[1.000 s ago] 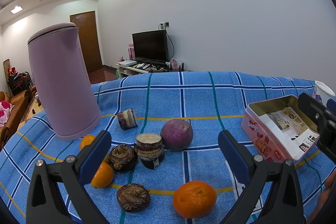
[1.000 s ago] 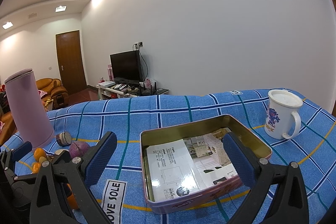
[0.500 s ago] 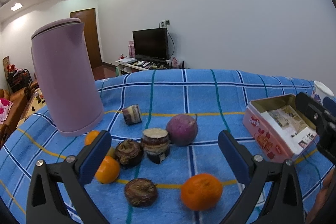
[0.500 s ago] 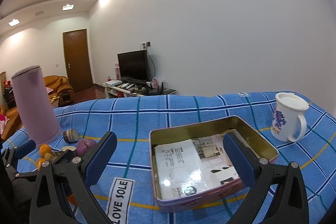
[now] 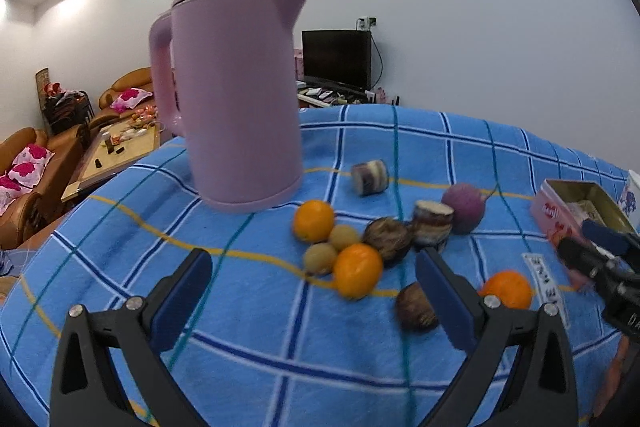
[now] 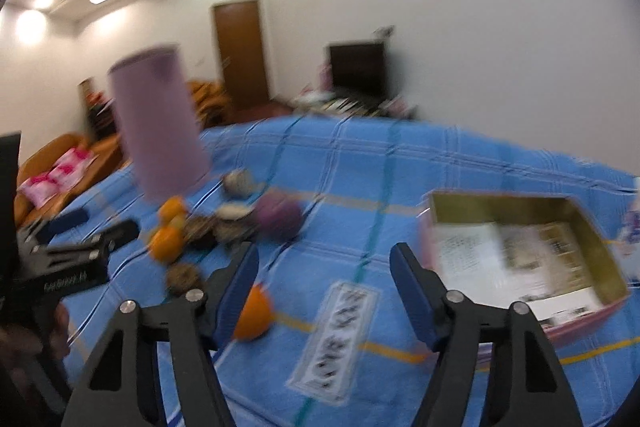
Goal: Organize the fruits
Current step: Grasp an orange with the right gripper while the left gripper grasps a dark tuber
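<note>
Fruits lie in a cluster on the blue checked cloth (image 5: 280,347): an orange (image 5: 314,220), a nearer orange (image 5: 357,269), two small tan fruits (image 5: 320,257), dark brown fruits (image 5: 387,237), a cut purple piece (image 5: 434,223) and a round purple fruit (image 5: 464,207). A lone orange (image 5: 507,289) lies to the right, also seen beside my right gripper's left finger (image 6: 254,313). An open pink tin (image 6: 524,263) holds papers. My left gripper (image 5: 314,303) is open and empty, in front of the cluster. My right gripper (image 6: 324,285) is open and empty, above the cloth label (image 6: 336,335).
A tall pink kettle (image 5: 236,99) stands behind the cluster on the left. A cut purple roll (image 5: 370,177) lies apart, farther back. A white mug (image 5: 632,193) is just visible at the right edge past the tin. The table edge falls away on the left toward sofas.
Both grippers have swung left. The left view now centres on the kettle and fruit cluster. The right view has turned from the tin toward the fruits and is blurred by motion.
</note>
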